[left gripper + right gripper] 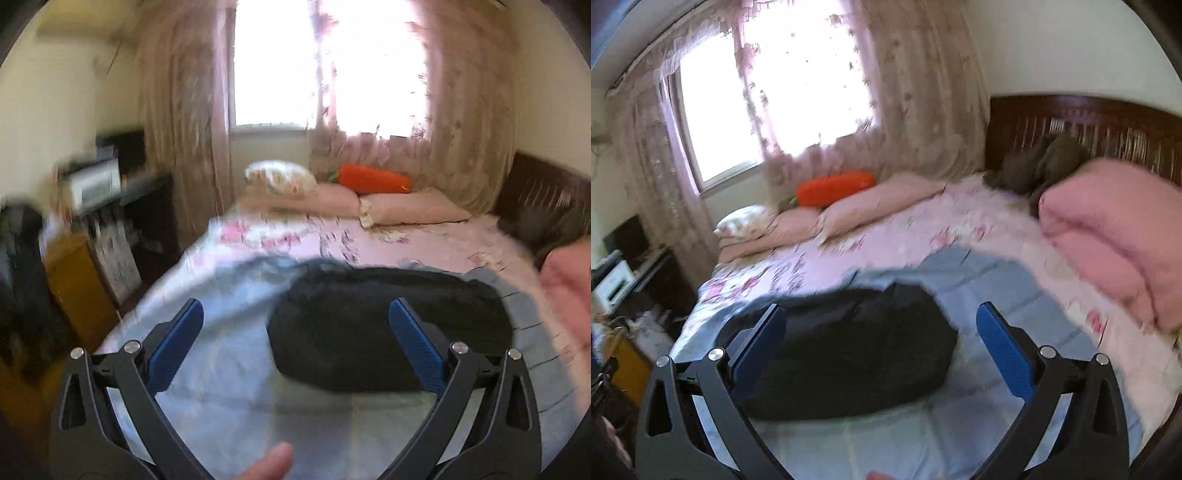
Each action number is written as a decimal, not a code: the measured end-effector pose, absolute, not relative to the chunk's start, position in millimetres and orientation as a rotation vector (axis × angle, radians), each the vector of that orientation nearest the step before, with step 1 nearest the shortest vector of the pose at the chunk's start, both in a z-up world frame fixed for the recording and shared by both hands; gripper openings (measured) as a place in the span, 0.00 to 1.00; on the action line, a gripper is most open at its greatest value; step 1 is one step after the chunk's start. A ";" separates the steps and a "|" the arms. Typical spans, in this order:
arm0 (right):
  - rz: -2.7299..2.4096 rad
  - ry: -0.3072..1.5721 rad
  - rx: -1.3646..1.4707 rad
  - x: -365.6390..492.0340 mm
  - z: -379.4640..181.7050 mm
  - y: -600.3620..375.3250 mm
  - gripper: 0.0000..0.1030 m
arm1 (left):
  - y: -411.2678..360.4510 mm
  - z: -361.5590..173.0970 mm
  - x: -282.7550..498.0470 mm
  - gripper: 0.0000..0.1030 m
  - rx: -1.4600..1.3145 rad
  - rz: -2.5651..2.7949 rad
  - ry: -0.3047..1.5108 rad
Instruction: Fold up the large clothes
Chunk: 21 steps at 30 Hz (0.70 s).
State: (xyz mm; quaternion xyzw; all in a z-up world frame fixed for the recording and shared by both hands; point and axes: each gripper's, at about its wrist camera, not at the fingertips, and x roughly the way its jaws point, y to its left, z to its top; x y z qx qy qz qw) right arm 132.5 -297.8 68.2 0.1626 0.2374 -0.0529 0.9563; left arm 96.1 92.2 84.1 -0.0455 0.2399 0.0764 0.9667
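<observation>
Bed [424,243] surface: dark garment [388,325] lies folded on pale blue sheet [221,332].
Left gripper [295,339] and right gripper [881,339] released, both empty; fold appears complete, next grasp an edge.

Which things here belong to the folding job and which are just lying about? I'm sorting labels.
Job:
dark garment
light blue sheet under it
left gripper, jaws open
right gripper, jaws open

Lying about:
orange carrot cushion
pink pillows
pink duvet
grey cloth by the headboard
</observation>
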 end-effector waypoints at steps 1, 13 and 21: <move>-0.100 0.483 0.355 117.3 59.0 -295.7 0.99 | 95.3 80.5 86.3 0.98 -0.131 0.151 0.495; 0.026 0.541 0.137 69.4 21.3 -191.5 0.99 | 45.7 35.5 58.3 0.98 -0.082 0.102 0.607; 0.030 0.566 0.170 76.7 17.3 -200.1 0.99 | 28.5 34.7 66.1 0.98 -0.062 0.090 0.607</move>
